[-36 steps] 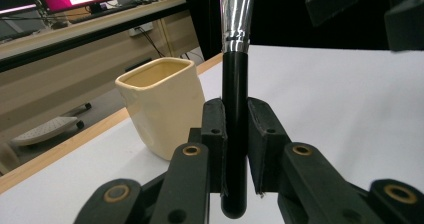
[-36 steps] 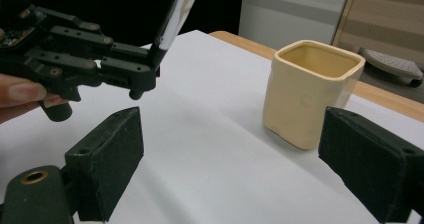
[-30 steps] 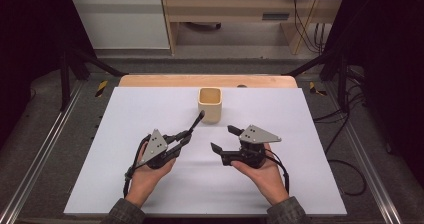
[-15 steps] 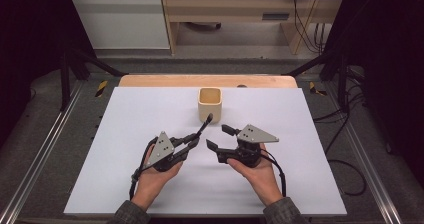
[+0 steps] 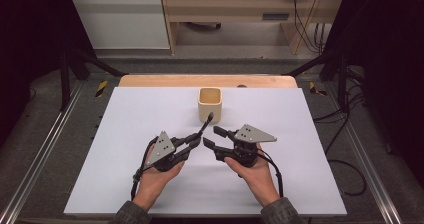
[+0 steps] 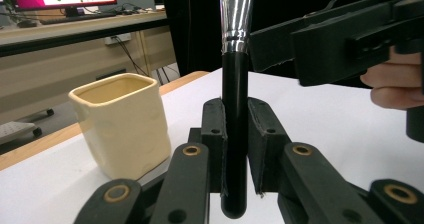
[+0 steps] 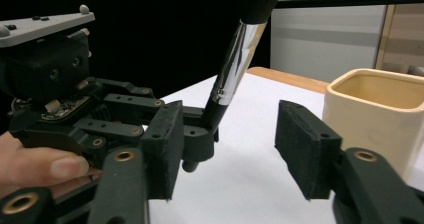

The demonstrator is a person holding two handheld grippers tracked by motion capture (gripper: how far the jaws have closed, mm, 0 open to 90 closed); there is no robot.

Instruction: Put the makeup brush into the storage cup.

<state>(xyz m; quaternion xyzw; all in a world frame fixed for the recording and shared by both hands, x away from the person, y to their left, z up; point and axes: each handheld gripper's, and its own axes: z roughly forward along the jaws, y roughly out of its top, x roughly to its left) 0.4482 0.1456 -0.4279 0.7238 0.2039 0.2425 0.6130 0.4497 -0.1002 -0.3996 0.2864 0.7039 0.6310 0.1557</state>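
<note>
Left gripper (image 5: 192, 143) is clamped on the black handle of a brush (image 6: 235, 109), bristles up, just in front of the cup (image 5: 210, 104). Right gripper (image 5: 209, 136) sits right beside the brush; its jaws have just been closing, still half apart, nothing between them. My worry: if it bites the slick metal ferrule or comes in crooked, the brush could twist out or knock the cup. Cup looks empty as far as I can see inside.

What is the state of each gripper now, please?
Left gripper: closed on the brush handle.
Right gripper: open, fingers just been closing, holding nothing.
</note>
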